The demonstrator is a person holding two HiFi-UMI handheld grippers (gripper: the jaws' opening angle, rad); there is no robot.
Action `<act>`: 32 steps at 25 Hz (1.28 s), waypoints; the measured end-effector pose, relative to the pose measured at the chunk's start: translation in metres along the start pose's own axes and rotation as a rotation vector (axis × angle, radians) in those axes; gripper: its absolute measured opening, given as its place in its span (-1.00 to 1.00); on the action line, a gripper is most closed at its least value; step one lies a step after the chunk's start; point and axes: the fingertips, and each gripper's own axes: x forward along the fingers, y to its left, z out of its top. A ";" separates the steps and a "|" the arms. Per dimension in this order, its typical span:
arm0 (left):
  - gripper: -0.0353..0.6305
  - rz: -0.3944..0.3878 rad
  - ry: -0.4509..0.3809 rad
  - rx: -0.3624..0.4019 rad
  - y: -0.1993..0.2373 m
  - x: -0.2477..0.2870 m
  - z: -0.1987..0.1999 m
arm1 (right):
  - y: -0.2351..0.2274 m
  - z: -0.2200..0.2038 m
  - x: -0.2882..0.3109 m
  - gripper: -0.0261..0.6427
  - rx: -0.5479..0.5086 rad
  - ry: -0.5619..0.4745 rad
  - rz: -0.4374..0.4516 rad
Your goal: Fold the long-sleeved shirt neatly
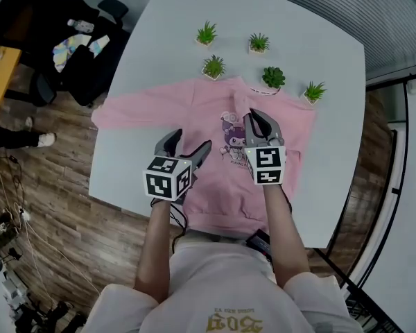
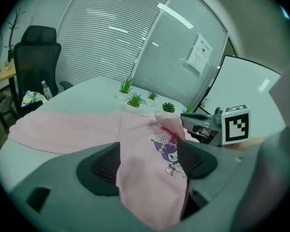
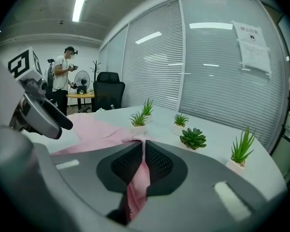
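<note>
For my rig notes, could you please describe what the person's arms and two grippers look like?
The left gripper and right gripper are both grey two-jaw tools. Each has black textured pads and a white cube bearing black square markers. The person wears a white short-sleeved T-shirt with yellowish print, and the forearms are bare.
</note>
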 end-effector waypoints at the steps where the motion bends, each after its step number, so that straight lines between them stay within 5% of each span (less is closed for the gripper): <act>1: 0.24 -0.005 0.004 -0.002 0.000 0.002 -0.002 | 0.002 -0.003 0.005 -0.83 -0.014 0.009 0.000; 9: 0.23 -0.030 0.025 -0.012 0.003 0.011 -0.008 | 0.013 -0.030 0.029 -0.81 -0.142 0.124 -0.006; 18: 0.17 -0.053 0.010 -0.062 0.010 0.010 -0.008 | 0.026 -0.027 0.031 -0.51 -0.139 0.127 -0.013; 21: 0.17 -0.051 0.002 -0.066 0.010 0.007 -0.008 | 0.026 -0.024 0.033 -0.25 -0.106 0.123 -0.021; 32: 0.15 -0.040 -0.003 -0.070 0.013 0.002 -0.008 | 0.067 -0.021 0.049 -0.11 -0.149 0.140 0.139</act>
